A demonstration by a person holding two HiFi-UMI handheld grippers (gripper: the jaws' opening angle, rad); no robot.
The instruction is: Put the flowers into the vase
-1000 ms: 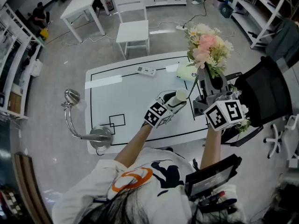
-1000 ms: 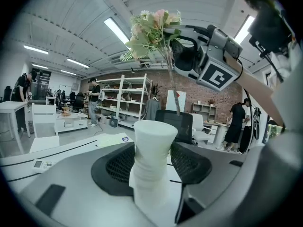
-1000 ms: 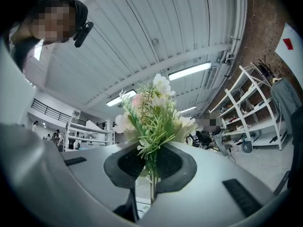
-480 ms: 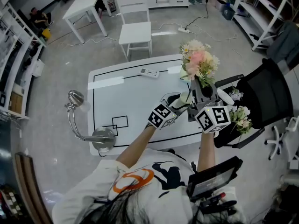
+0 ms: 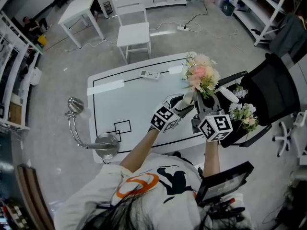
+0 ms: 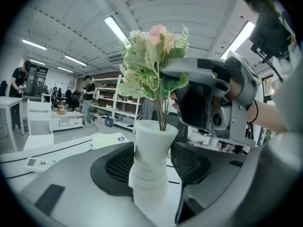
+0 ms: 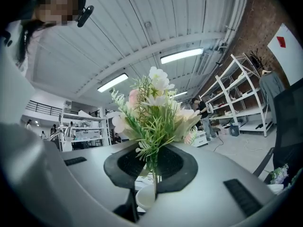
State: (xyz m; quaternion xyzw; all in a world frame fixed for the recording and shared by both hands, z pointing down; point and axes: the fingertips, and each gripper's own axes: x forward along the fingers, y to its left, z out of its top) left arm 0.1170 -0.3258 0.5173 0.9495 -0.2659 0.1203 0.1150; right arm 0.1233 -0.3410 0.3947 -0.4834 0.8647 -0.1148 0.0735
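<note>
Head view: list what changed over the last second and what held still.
The right gripper, shut on the bouquet stem, came down, lowering the flowers until the stem enters the mouth of the vase. Nothing was grabbed or released. The left gripper stayed clamped on the vase, which is in the same spot on the table; the remote did not move.

Remote (image 5: 150,74), white chair (image 5: 134,33), desk lamp (image 5: 106,143)

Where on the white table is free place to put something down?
Free: the middle of the table, between the remote, the drawn squares and the vase. Crowded: the right edge, where left gripper and right gripper hold vase and flowers.
</note>
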